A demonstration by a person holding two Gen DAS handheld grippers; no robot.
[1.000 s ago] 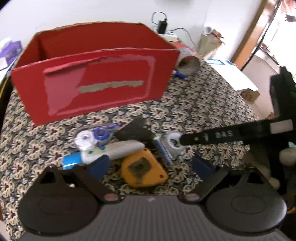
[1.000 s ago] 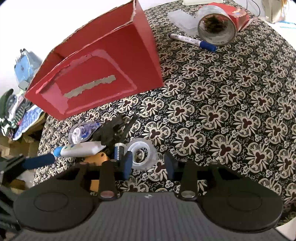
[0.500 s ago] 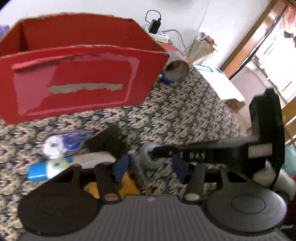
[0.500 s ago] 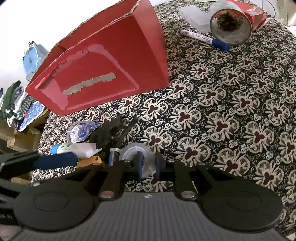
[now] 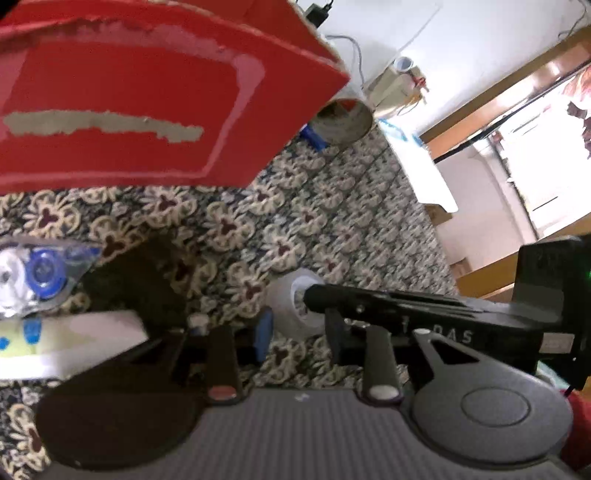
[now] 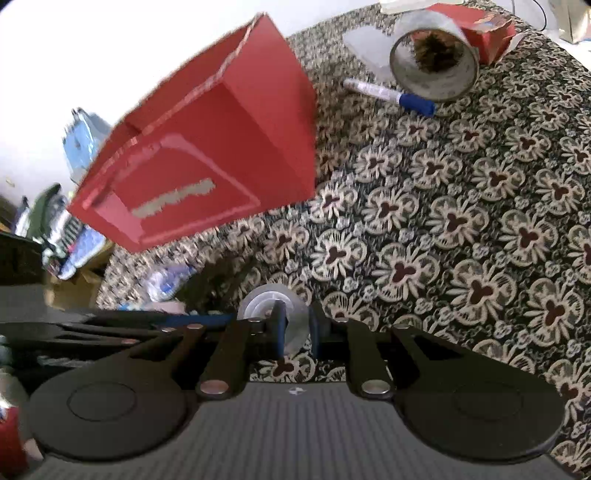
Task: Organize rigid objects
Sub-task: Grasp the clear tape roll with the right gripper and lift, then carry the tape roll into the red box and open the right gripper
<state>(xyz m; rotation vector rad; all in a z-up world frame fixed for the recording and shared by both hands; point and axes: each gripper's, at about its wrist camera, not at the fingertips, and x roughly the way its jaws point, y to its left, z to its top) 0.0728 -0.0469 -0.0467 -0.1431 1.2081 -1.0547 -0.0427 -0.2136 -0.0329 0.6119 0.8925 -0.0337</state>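
Right wrist | right hand-held gripper (image 6: 295,326) clamped on tape roll (image 6: 291,321) | left hand-held gripper (image 5: 295,334) closing, nothing gripped

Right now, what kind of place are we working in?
Probably a room in a home. The work surface is a table under a floral tablecloth, a wooden door frame opens to another room, and a charger sits plugged in by the white wall.

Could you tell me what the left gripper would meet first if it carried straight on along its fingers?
Probably the roll of clear tape that the right gripper holds, though depth is unclear.
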